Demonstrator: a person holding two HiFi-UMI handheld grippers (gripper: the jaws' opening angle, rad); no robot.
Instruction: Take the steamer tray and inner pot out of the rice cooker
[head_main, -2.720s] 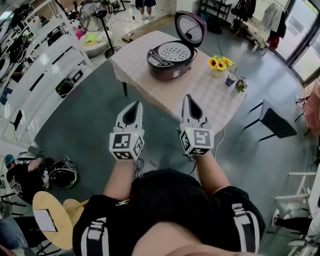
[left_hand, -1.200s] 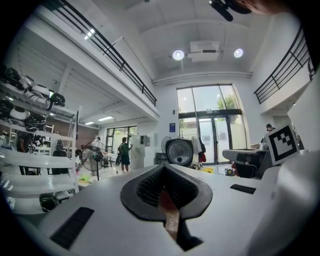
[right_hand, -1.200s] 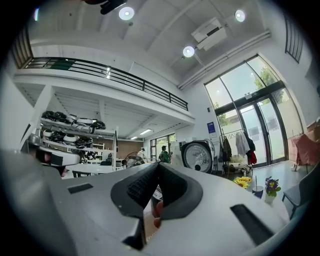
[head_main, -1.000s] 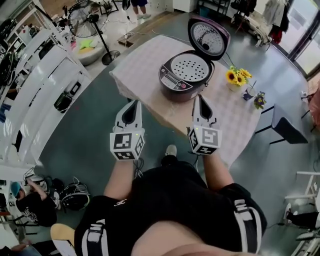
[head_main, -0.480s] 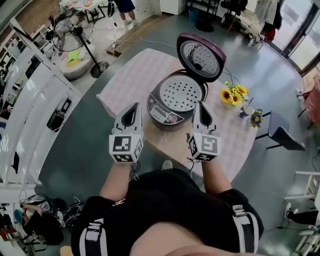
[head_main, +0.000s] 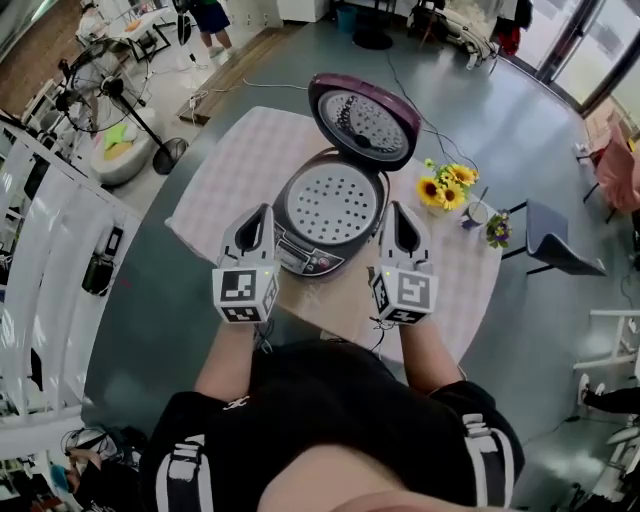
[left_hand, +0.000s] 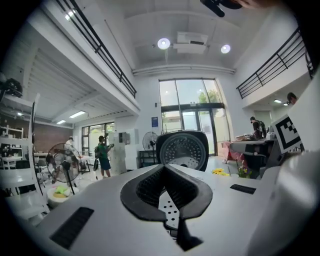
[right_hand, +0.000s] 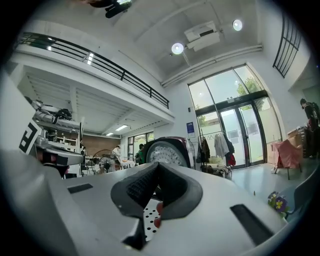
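- Head view: cooker (head_main: 330, 215) stands on the table (head_main: 225, 165), with its lid (head_main: 363, 121) swung up at the far side
- Tray (head_main: 332, 203): perforated disc seated in the cooker's mouth, level with the rim; only the head view shows it whole
- Left gripper (head_main: 262, 212): held off the cooker's left side, near its front panel and not touching it
- Right gripper (head_main: 397, 208): held off the cooker's right side, also clear of it
- Head view shows both grippers from above only; jaw state is read from the gripper views
- Left gripper view: jaws clenched, tips meeting, nothing between them; a strip of the tray (left_hand: 171, 212) shows through the gap behind the tips, and the lid (left_hand: 182, 149) stands upright beyond
- Right gripper view: jaws clenched and empty; tray holes (right_hand: 149, 220) show through the same gap, with the lid (right_hand: 167, 152) behind
- Sunflowers (head_main: 447, 188) stand on the table right of the cooker, clearest in the head view
- Left gripper view alone shows the fan (left_hand: 62, 162) at floor level
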